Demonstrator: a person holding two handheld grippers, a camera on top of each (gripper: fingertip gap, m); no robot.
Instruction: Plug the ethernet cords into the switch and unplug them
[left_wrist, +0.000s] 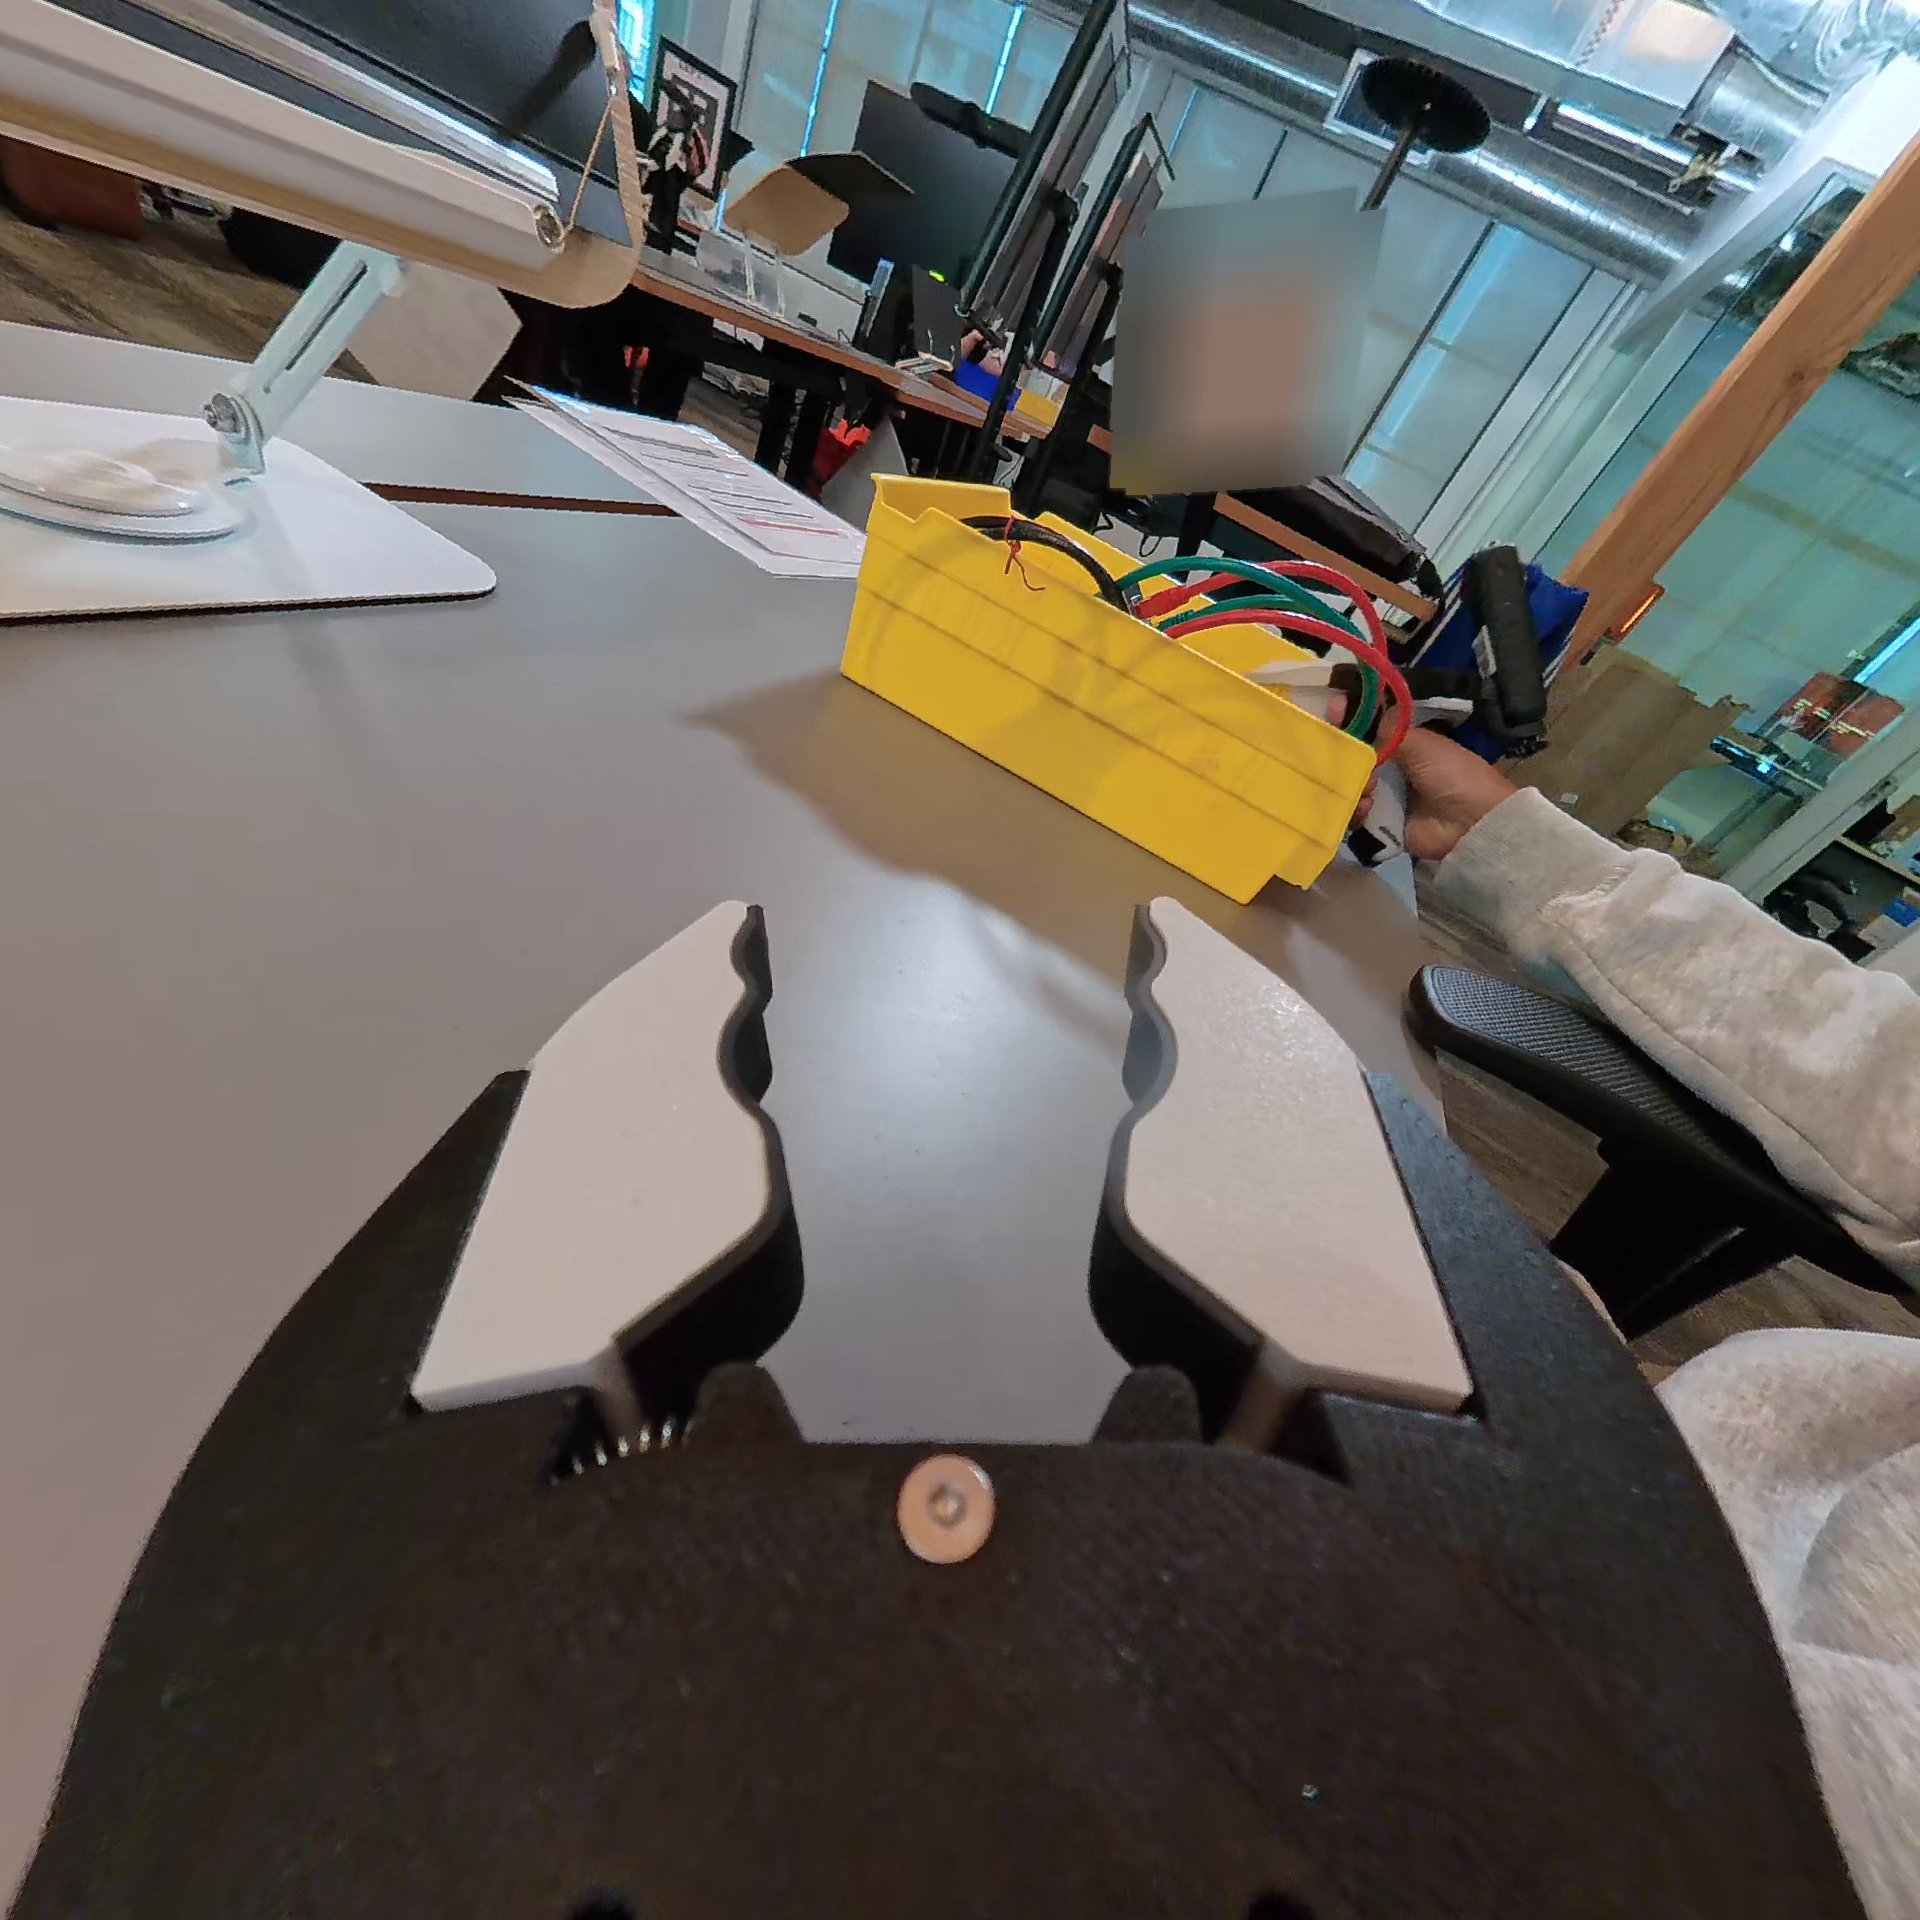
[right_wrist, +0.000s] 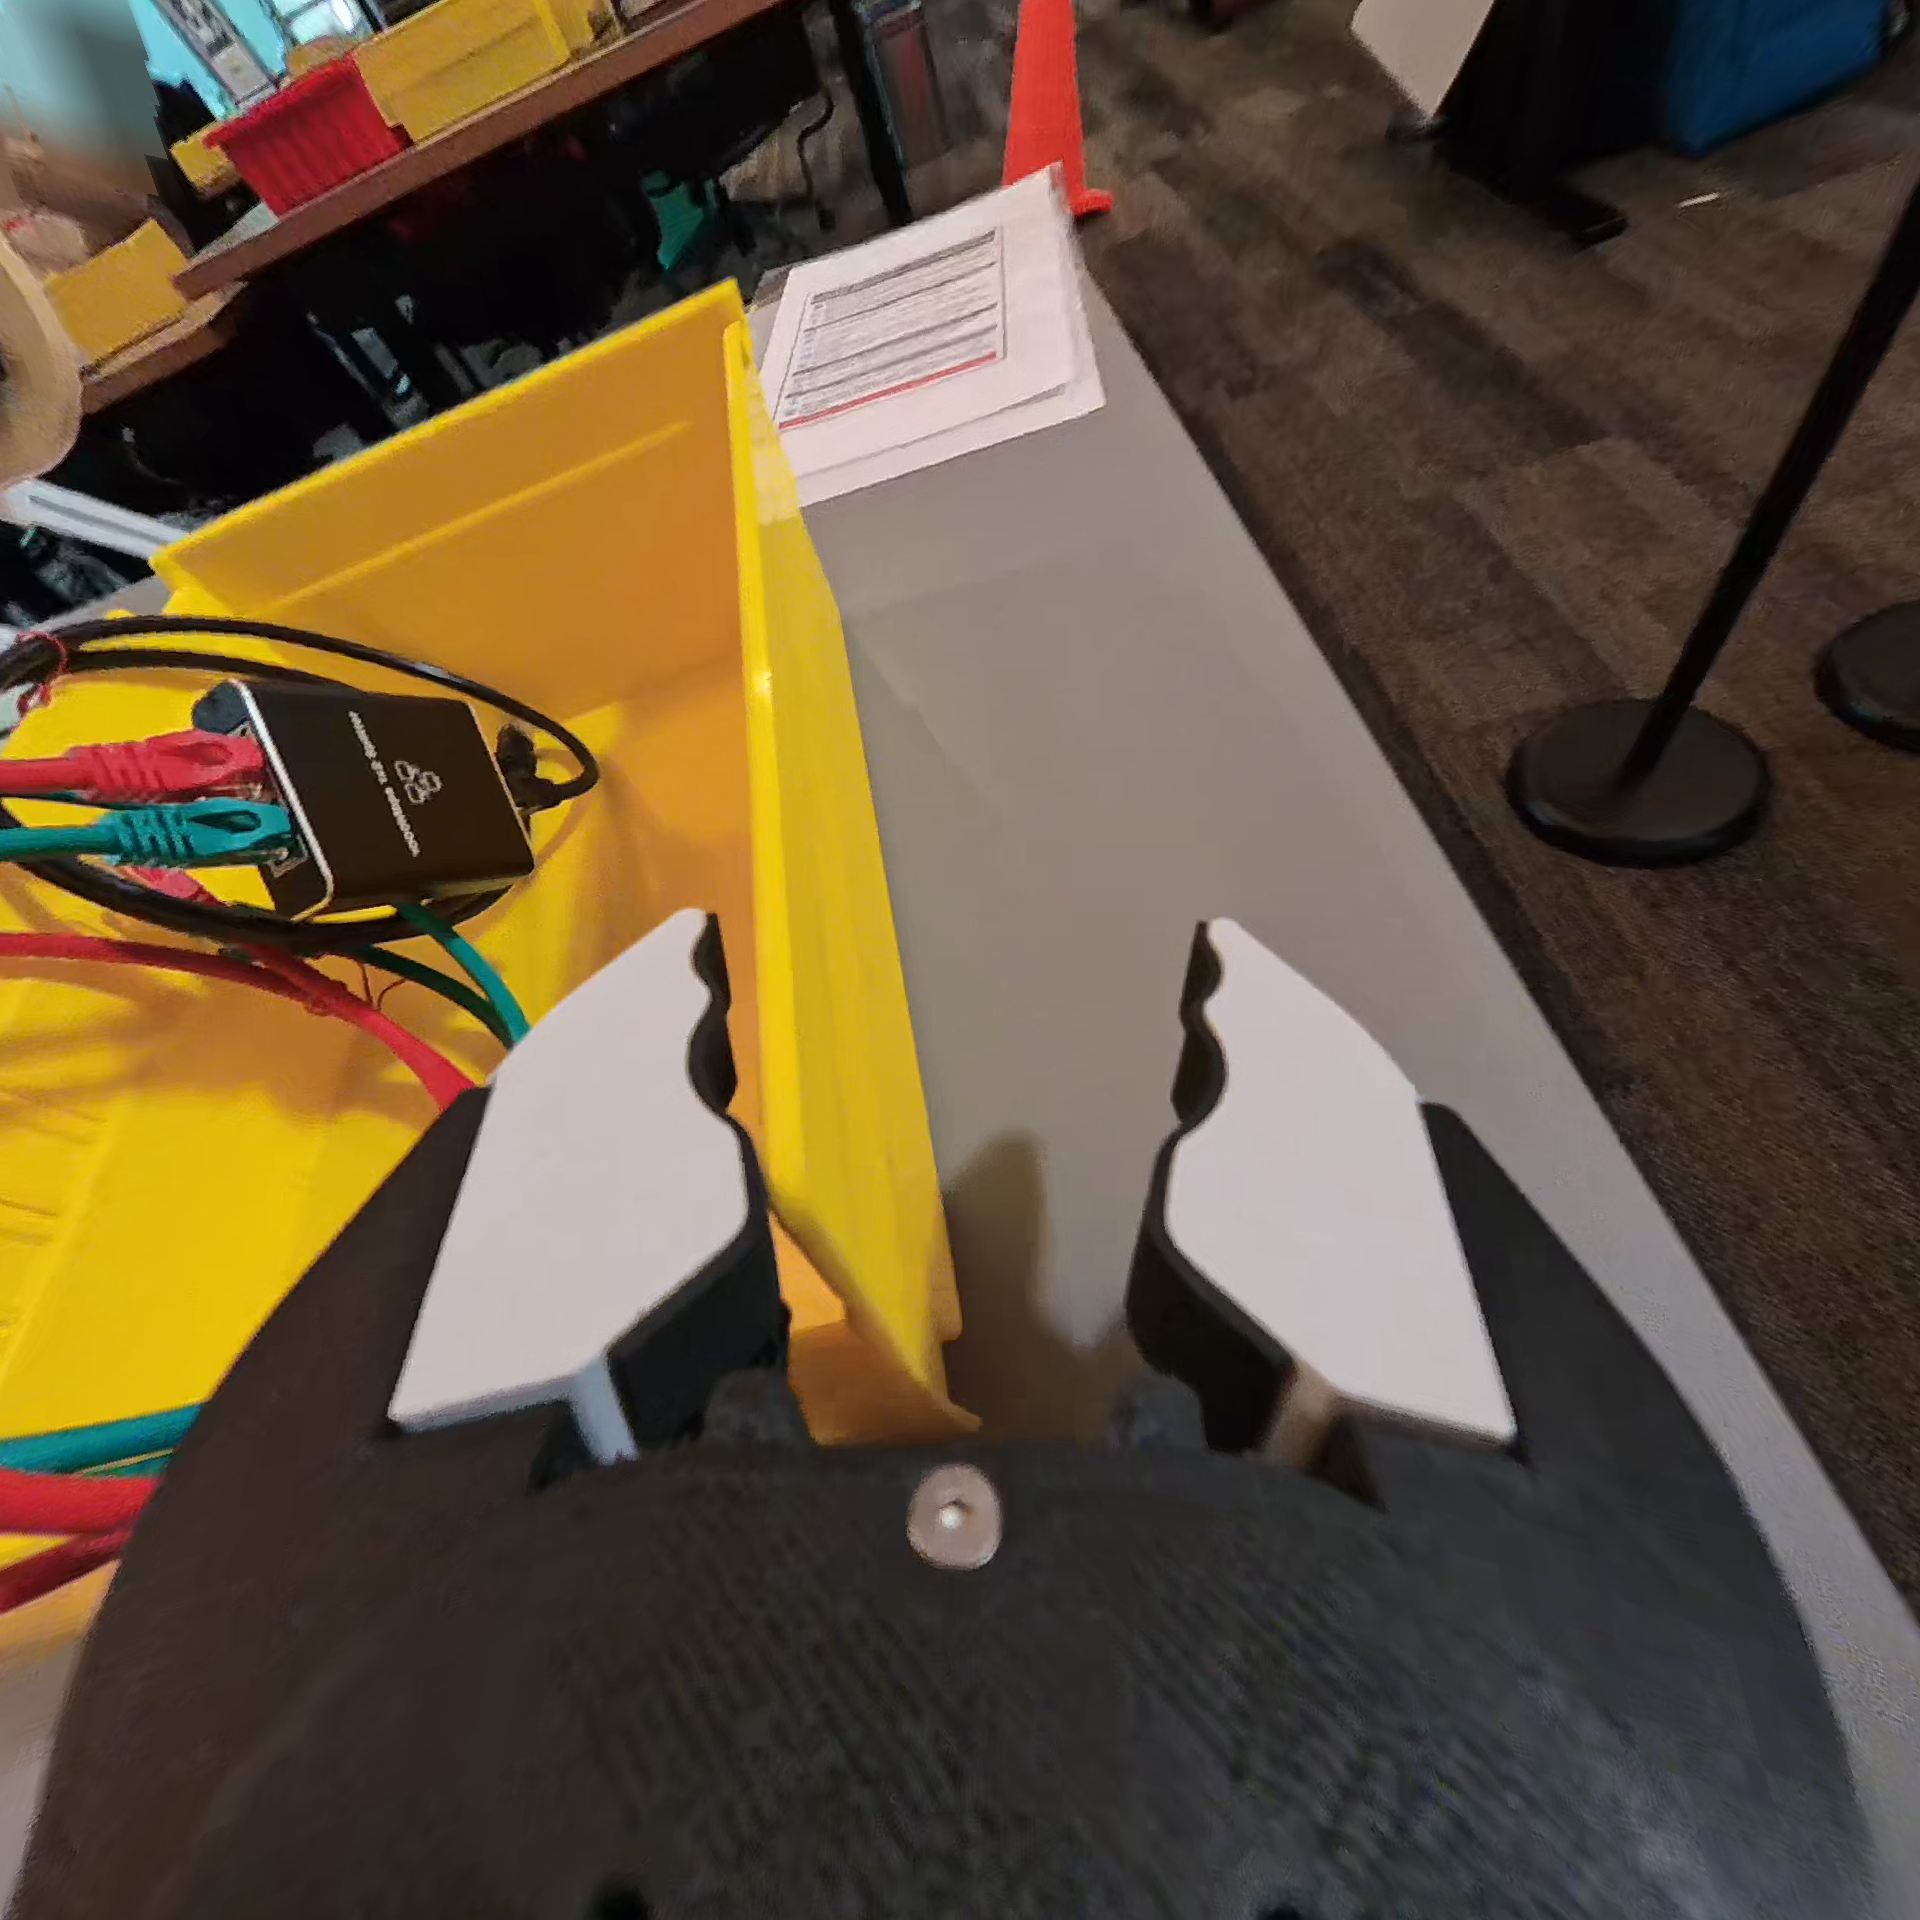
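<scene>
While both tools hang wide and empty, the cords sit plugged in.
Right tool (right_wrist: 951, 935) straddles the yellow bin (right_wrist: 831, 935) wall beside the switch (right_wrist: 400, 790), probably steadying it; left tool (left_wrist: 948, 914) waits over bare bench (left_wrist: 416, 831), well short of the bin.

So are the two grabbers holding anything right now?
No. The left gripper is open over bare table. The right gripper is open too, straddling the yellow bin wall without gripping it.
</scene>
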